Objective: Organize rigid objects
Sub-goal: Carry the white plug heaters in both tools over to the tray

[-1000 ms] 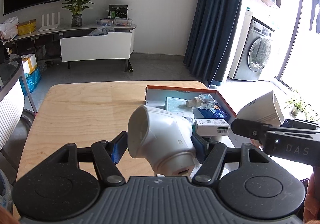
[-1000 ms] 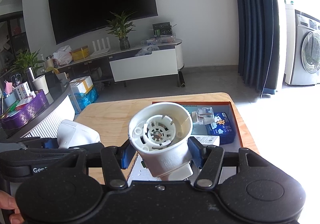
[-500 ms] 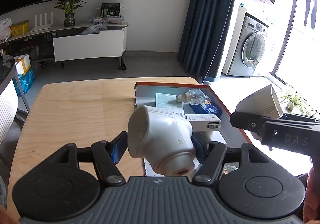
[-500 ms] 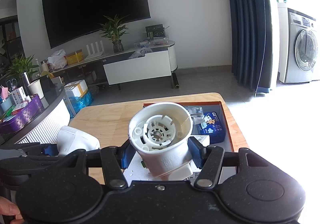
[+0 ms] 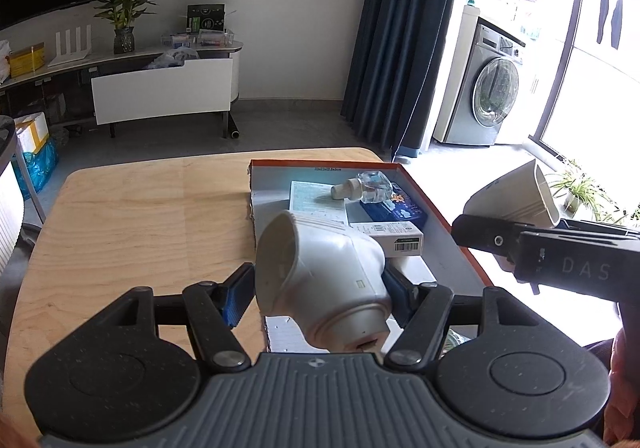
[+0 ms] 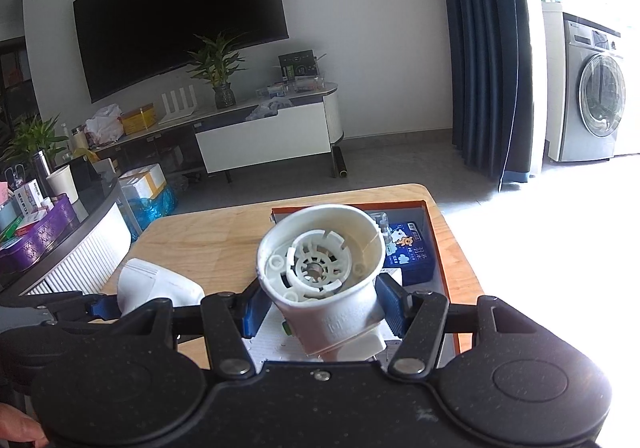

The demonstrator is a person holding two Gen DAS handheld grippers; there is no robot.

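White elbow-shaped shell (image 5: pixel 320 272) pinched between left gripper (image 5: pixel 320 288) pads, open-ended white housing (image 6: pixel 324 272) clamped likewise in right gripper (image 6: pixel 320 304), both above orange-rimmed box (image 5: pixel 436 204) on wooden table (image 5: pixel 132 224) ahead.

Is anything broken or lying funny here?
The white gadget is in two pieces. The left gripper holds a closed shell, and the right gripper holds a half with its plastic insides showing. In the box, a small bottle lies on its side. Nothing looks spilled.
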